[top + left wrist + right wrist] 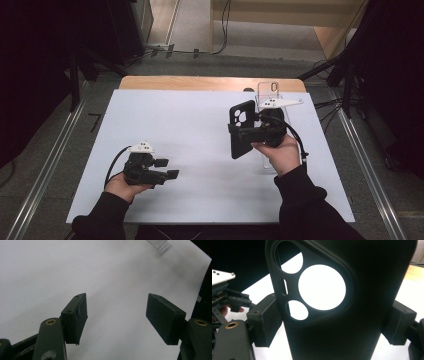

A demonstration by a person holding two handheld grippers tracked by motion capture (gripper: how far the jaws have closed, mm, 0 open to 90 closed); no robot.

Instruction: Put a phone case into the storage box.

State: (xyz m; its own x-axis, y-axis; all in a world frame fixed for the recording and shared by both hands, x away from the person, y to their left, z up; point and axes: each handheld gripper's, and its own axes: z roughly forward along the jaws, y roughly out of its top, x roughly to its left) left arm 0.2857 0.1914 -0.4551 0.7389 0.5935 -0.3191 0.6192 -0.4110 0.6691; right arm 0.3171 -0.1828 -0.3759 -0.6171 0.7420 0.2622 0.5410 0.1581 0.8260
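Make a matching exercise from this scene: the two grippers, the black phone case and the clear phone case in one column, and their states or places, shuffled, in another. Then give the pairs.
Things:
1. left gripper
2. right gripper
3. black plastic phone case with camera cutouts
4. clear transparent phone case

States or places:
A. lying on the white table, behind the right hand
B. jaws open, nothing between them
C. held upright above the table
D. jaws shut on a case's two sides

Pairs: 1-B, 2-D, 3-C, 4-A
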